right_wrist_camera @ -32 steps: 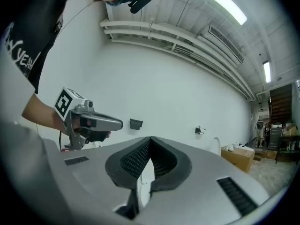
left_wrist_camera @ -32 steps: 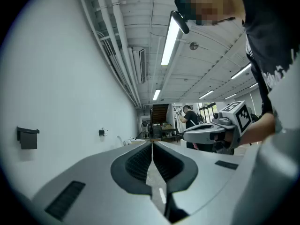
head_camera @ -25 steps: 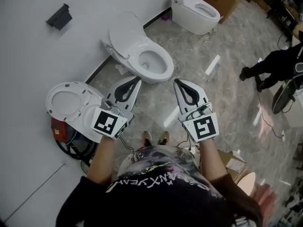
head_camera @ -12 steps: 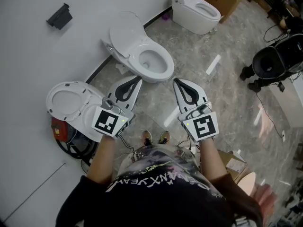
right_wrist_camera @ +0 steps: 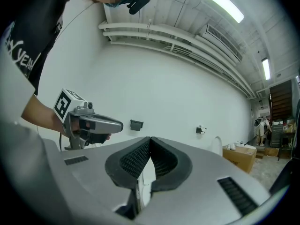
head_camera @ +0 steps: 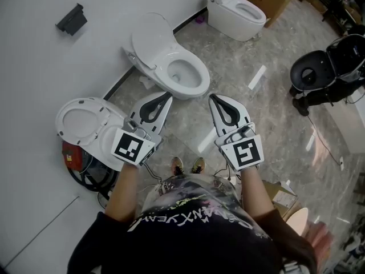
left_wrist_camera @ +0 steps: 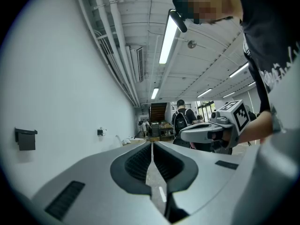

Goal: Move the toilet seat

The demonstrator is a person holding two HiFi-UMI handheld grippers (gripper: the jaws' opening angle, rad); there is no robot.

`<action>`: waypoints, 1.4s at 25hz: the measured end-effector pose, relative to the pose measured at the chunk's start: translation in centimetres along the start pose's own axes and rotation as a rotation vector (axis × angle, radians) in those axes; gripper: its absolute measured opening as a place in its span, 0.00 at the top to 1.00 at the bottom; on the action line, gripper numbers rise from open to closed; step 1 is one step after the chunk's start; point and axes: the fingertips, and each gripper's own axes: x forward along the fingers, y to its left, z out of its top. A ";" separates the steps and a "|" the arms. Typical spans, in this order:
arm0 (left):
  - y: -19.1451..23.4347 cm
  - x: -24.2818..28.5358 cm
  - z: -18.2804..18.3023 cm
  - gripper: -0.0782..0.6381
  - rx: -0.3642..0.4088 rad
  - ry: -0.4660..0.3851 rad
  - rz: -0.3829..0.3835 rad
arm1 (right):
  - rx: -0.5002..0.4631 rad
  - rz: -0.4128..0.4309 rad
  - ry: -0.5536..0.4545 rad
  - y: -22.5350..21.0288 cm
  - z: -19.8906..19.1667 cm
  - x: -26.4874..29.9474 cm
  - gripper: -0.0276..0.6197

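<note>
The left hand-held gripper [head_camera: 166, 96] and right hand-held gripper [head_camera: 212, 97] are held level and side by side, each with its 2 jaws pressed together on nothing, apparently a ready pose before any reach. The glossy white oval plastic toilet seat [head_camera: 80, 121] lies ring-up at the foot of the white wall [head_camera: 34, 67], just beside the left one and untouched.

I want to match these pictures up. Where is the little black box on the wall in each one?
Head view: the black box is at the upper left, high on the white wall.
Left gripper view: the black box is at the far left, about mid-height.
Right gripper view: the black box is near the middle, just above the jaws.
Shared landmark: the white wall that it hangs on.
</note>
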 end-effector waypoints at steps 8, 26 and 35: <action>0.0 0.0 0.2 0.85 -0.003 -0.005 -0.003 | 0.005 0.006 0.000 0.0 0.1 -0.1 0.95; -0.7 -0.2 -0.3 0.54 0.002 0.001 -0.054 | 0.025 0.115 0.004 1.6 -0.1 -0.3 0.42; -2.0 -0.1 -1.5 0.18 0.019 0.057 -0.105 | 0.006 0.148 0.019 2.0 -0.6 -0.5 0.05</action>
